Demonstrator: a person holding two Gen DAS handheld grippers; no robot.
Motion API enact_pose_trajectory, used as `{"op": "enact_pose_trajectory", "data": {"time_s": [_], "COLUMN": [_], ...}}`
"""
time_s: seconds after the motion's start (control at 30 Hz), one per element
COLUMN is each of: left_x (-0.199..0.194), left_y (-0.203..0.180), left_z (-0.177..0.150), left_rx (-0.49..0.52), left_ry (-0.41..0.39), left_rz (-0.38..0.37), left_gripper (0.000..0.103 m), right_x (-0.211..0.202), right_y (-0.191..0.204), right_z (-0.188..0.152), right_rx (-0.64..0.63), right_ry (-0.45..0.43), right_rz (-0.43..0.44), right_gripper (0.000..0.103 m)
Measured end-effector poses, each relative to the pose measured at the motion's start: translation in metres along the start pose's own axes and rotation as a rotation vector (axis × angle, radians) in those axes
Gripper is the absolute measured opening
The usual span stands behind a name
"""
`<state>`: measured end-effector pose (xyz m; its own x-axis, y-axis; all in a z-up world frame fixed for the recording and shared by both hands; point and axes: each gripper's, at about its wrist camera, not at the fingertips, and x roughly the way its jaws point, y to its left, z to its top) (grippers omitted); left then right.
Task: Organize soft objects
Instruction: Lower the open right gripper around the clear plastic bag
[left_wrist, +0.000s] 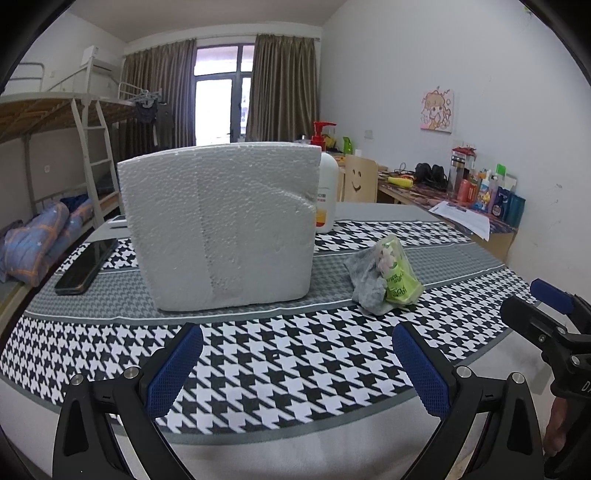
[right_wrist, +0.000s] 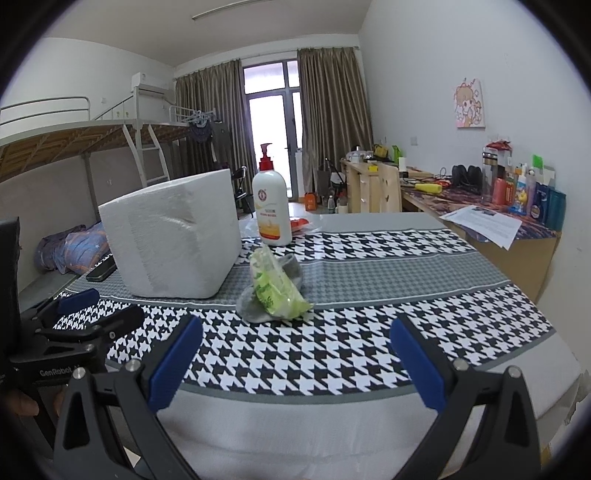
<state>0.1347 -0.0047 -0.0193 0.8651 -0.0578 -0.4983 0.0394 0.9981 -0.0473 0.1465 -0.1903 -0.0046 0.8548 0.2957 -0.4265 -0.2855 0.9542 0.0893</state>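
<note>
Phone: we see it lying flat at the far left of the houndstooth cloth, beside the foam box

Foam box: a white block standing left of centre, apparently the bin for the soft things; we cannot see its opening from either view

Left gripper: we hold it released, jaws spread wide with nothing between them, aimed at the foam box's face

Lotion bottle: upright behind the box's right corner, clear of the pile

Soft pile: a grey sock with a green wipes pack lying on it, on the cloth just right of the box's near corner

Long axis: in the right wrist view the pack runs from far-left to near-right, tilted across the sock

Right gripper: released too, jaws wide and empty; the pile sits ahead of it, slightly left of its midline

Nearer hand: we judge the right, since the pile lies well off to the right of the left gripper's line

Next move: we would turn the right jaws to close across the pack's short side
</note>
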Motion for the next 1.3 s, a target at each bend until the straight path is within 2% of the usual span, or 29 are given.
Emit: {"op": "enact_pose_trajectory", "data": {"time_s": [0.23,0.67,0.8,1.13,1.17,1.23,1.3], "left_x": [0.013,0.034,0.047,0.067,0.070,0.075,0.079], "left_y": [-0.002,-0.008,-0.011,-0.005,-0.004,-0.001,-0.002], "left_z": [0.011,0.030,0.033,0.038,0.037,0.035,0.032], "left_rx": [0.007,0.021,0.027,0.021,0.014,0.002,0.000], "left_ry": [0.016,0.028,0.052,0.094,0.103,0.124,0.134], "left_rz": [-0.005,-0.021,-0.021,-0.010,-0.008,-0.021,-0.020], "left_gripper": [0.102,0.102,0.102,0.102,0.102,0.102,0.102], "right_x": [0.012,0.039,0.051,0.084,0.086,0.092,0.098], "right_y": [-0.004,-0.008,-0.004,-0.005,-0.004,-0.002,0.001], "right_z": [0.008,0.022,0.024,0.029,0.030,0.031,0.031], "right_rx": [0.003,0.013,-0.024,-0.043,-0.052,-0.070,-0.083], "right_ry": [0.016,0.058,0.080,0.182,0.191,0.218,0.243], "right_rz": [-0.001,0.049,0.052,0.099,0.106,0.125,0.138], "right_gripper": [0.102,0.102,0.102,0.102,0.101,0.089,0.082]}}
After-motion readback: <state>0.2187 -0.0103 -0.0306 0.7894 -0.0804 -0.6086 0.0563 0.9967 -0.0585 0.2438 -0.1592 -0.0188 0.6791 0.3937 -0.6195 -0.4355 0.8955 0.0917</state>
